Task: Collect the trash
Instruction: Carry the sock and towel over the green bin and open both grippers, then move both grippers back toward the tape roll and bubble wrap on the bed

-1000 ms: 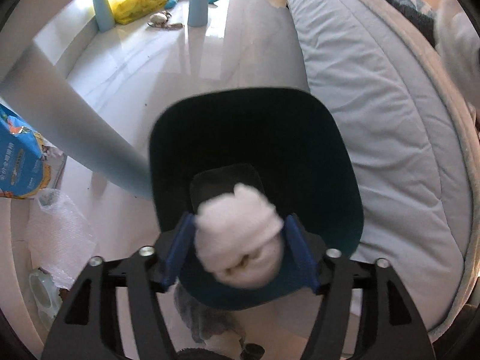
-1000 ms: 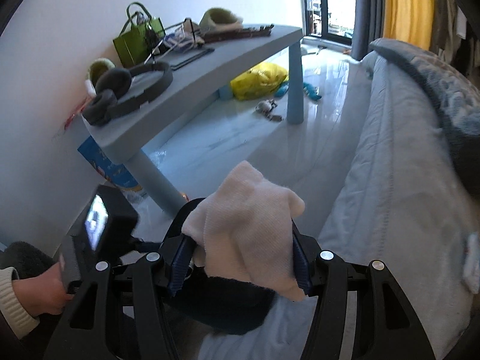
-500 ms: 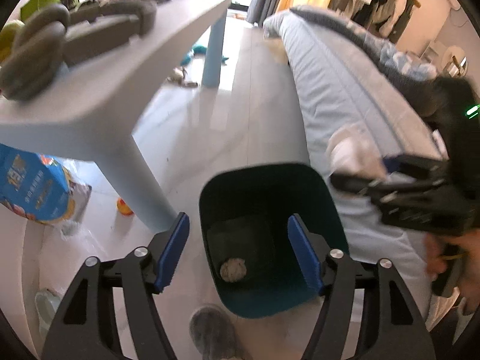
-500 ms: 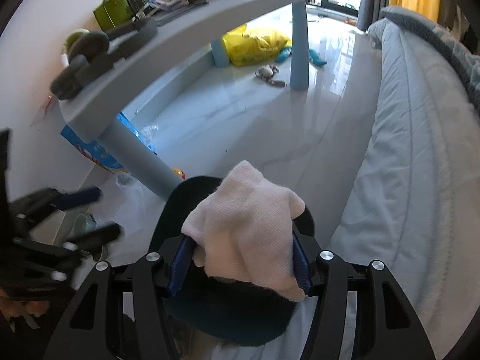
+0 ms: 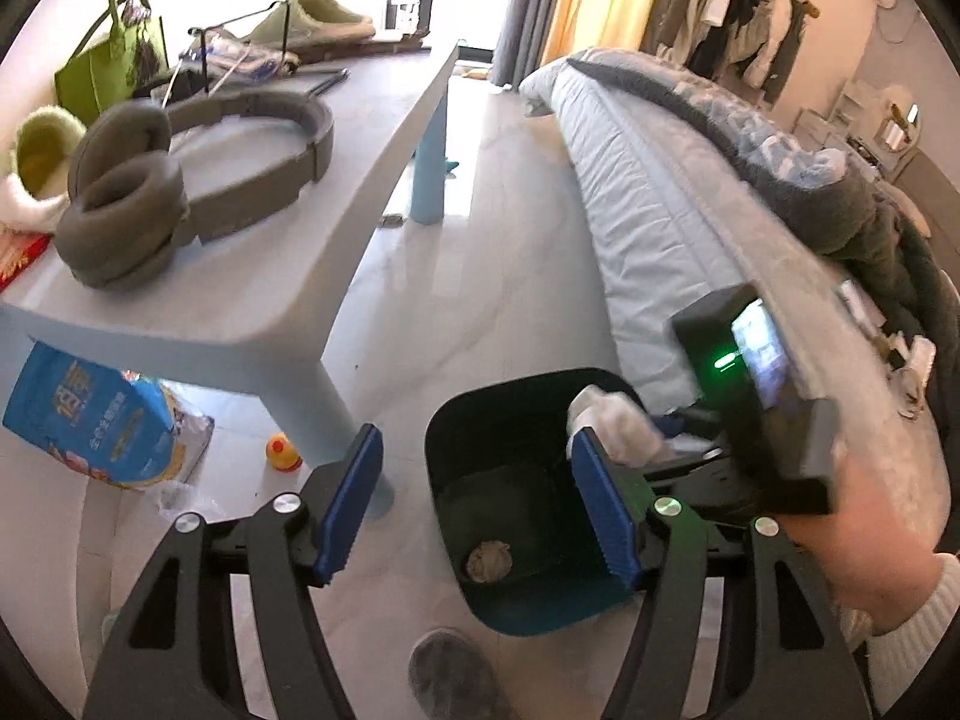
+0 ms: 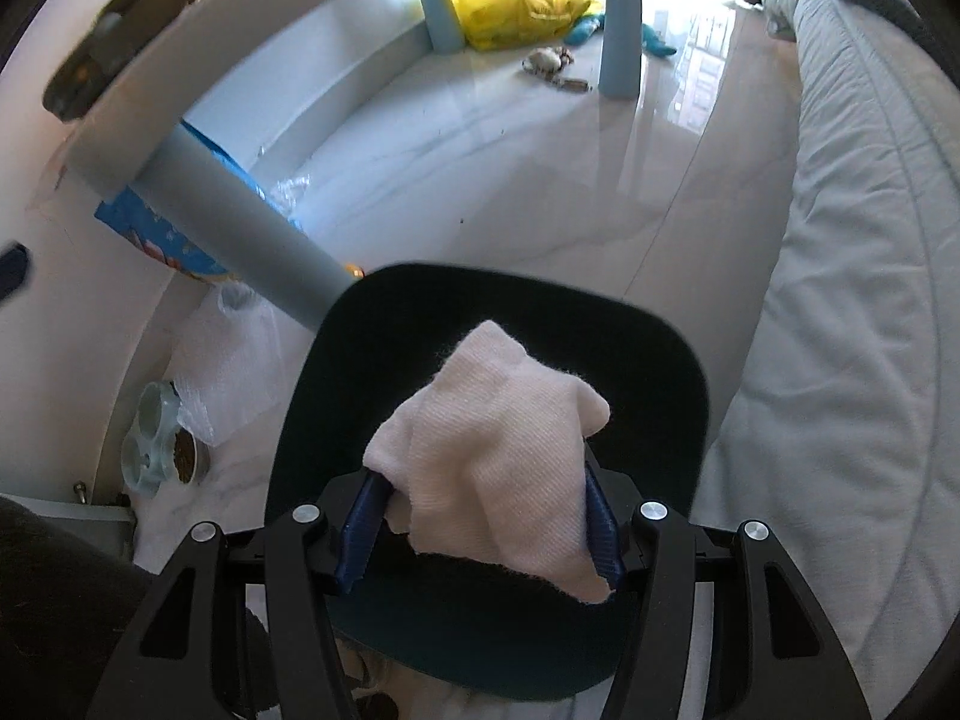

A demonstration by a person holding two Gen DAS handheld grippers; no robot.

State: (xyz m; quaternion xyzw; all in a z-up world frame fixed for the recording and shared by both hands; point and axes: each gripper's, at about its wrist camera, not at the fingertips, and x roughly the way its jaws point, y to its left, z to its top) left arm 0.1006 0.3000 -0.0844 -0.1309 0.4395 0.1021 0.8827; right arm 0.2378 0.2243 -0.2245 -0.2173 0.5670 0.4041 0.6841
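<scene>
A dark teal bin (image 5: pixel 444 450) stands on the floor between the table and the bed. One crumpled wad (image 5: pixel 489 561) lies on its bottom. My left gripper (image 5: pixel 474 450) hangs open and empty high above the bin's left side. My right gripper (image 6: pixel 480 483) is shut on a pale, soft cloth wad (image 6: pixel 492 462) and points steeply down into the bin's (image 6: pixel 660 360) mouth. In the left wrist view that cloth wad (image 5: pixel 612 414) sits just over the bin's right rim, with a hand (image 5: pixel 852 528) holding the right gripper.
A grey table (image 5: pixel 252 276) holds headphones (image 5: pixel 180 180) and a green bag (image 5: pixel 102 72); its leg (image 6: pixel 240 240) stands close to the bin. Below lie a blue packet (image 5: pixel 78 420), a yellow duck (image 5: pixel 282 450), bubble wrap (image 6: pixel 228 372) and a pet bowl (image 6: pixel 159 444). The bed (image 6: pixel 852 300) borders the right.
The left gripper let a white wad drop into the bin, then rose and tilted up. The right gripper came down over the bin, still holding its cloth.
</scene>
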